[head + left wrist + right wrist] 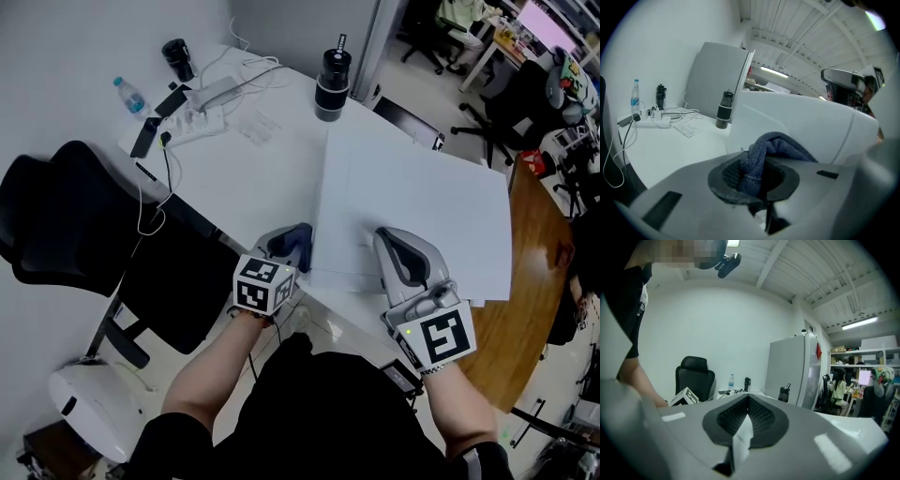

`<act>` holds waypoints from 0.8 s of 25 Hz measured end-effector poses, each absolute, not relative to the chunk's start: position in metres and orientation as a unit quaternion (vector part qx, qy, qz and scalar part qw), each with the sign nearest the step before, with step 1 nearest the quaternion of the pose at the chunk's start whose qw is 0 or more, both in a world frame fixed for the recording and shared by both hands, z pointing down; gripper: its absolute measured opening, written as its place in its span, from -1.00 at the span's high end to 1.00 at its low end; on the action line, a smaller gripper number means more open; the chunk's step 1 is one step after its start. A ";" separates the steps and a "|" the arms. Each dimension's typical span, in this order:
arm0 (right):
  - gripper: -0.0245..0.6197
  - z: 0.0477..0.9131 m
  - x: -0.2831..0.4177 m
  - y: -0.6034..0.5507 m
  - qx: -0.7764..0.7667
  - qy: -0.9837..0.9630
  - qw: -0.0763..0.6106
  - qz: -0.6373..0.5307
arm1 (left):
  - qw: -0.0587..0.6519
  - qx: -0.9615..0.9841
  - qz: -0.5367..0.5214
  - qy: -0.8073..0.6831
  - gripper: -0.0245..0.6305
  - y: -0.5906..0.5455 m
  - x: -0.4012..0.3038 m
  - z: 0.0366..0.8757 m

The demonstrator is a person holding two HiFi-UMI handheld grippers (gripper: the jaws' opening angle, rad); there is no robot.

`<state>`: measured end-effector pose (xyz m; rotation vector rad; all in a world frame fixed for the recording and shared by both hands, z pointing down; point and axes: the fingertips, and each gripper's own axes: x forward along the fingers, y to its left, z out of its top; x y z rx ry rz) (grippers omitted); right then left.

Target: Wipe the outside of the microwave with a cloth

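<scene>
The white microwave (422, 197) is seen from above as a large box on the white table (253, 178). My left gripper (292, 242) is at the microwave's left front corner, shut on a dark blue cloth (302, 234). In the left gripper view the bunched cloth (776, 145) sticks up from between the pads, right against the microwave's white side (806, 126). My right gripper (386, 236) is shut with nothing in it, lying over the front part of the microwave's top. In the right gripper view its pads (761, 416) meet.
A black bottle (332, 84) stands behind the microwave's left corner. A power strip with cables (211, 97), a water bottle (129, 96) and a black cup (177, 58) lie at the far left. Black chairs (66, 216) stand left; a wooden table (525, 309) right.
</scene>
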<state>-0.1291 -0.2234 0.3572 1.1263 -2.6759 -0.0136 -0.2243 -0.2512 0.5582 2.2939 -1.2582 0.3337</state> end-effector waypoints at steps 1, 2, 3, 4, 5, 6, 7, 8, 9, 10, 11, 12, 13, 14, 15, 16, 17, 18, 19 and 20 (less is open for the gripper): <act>0.92 0.358 -0.129 -0.226 0.389 -0.913 0.120 -0.001 | 0.249 0.843 0.123 -0.460 0.79 -0.257 -0.224 0.559; 0.92 0.358 -0.128 -0.228 0.392 -0.912 0.121 0.001 | 0.249 0.844 0.124 -0.458 0.79 -0.263 -0.224 0.559; 0.92 0.359 -0.128 -0.230 0.395 -0.910 0.123 0.002 | 0.250 0.845 0.125 -0.456 0.79 -0.268 -0.224 0.560; 0.92 0.359 -0.128 -0.233 0.397 -0.909 0.124 0.001 | 0.250 0.846 0.126 -0.454 0.79 -0.274 -0.224 0.561; 0.92 0.360 -0.128 -0.237 0.398 -0.909 0.125 -0.002 | 0.250 0.847 0.127 -0.452 0.79 -0.280 -0.223 0.562; 0.92 0.360 -0.128 -0.240 0.399 -0.908 0.125 -0.005 | 0.250 0.847 0.129 -0.450 0.79 -0.286 -0.224 0.563; 0.92 0.360 -0.129 -0.243 0.401 -0.907 0.126 -0.006 | 0.250 0.848 0.130 -0.448 0.79 -0.292 -0.224 0.564; 0.92 0.361 -0.129 -0.245 0.403 -0.906 0.127 -0.004 | 0.250 0.849 0.132 -0.447 0.79 -0.298 -0.224 0.565; 0.92 0.361 -0.129 -0.247 0.405 -0.905 0.128 -0.002 | 0.250 0.849 0.134 -0.446 0.79 -0.303 -0.224 0.567; 0.92 0.361 -0.129 -0.249 0.407 -0.904 0.129 -0.001 | 0.250 0.849 0.136 -0.444 0.79 -0.308 -0.224 0.568; 0.92 0.362 -0.129 -0.251 0.409 -0.903 0.130 0.000 | 0.250 0.850 0.138 -0.444 0.79 -0.313 -0.223 0.569; 0.92 0.362 -0.129 -0.254 0.411 -0.902 0.130 0.001 | 0.250 0.850 0.139 -0.443 0.79 -0.319 -0.223 0.570; 0.92 0.361 -0.128 -0.257 0.412 -0.902 0.130 -0.002 | 0.250 0.850 0.141 -0.443 0.79 -0.324 -0.223 0.571; 0.92 0.361 -0.127 -0.260 0.413 -0.901 0.129 -0.006 | 0.250 0.850 0.143 -0.442 0.79 -0.329 -0.223 0.572; 0.92 0.360 -0.127 -0.262 0.414 -0.901 0.128 -0.009 | 0.249 0.850 0.144 -0.442 0.79 -0.334 -0.223 0.572; 0.92 0.359 -0.127 -0.265 0.416 -0.900 0.128 -0.010 | 0.249 0.850 0.146 -0.441 0.79 -0.339 -0.223 0.573; 0.92 0.359 -0.126 -0.267 0.417 -0.899 0.129 -0.010 | 0.249 0.850 0.147 -0.441 0.79 -0.343 -0.223 0.574; 0.92 0.359 -0.126 -0.269 0.420 -0.898 0.129 -0.008 | 0.249 0.850 0.148 -0.440 0.79 -0.348 -0.223 0.575; 0.92 0.359 -0.125 -0.270 0.422 -0.897 0.129 -0.006 | 0.249 0.850 0.148 -0.440 0.79 -0.352 -0.223 0.576; 0.92 0.359 -0.124 -0.272 0.424 -0.896 0.130 -0.006 | 0.249 0.850 0.149 -0.440 0.79 -0.355 -0.223 0.577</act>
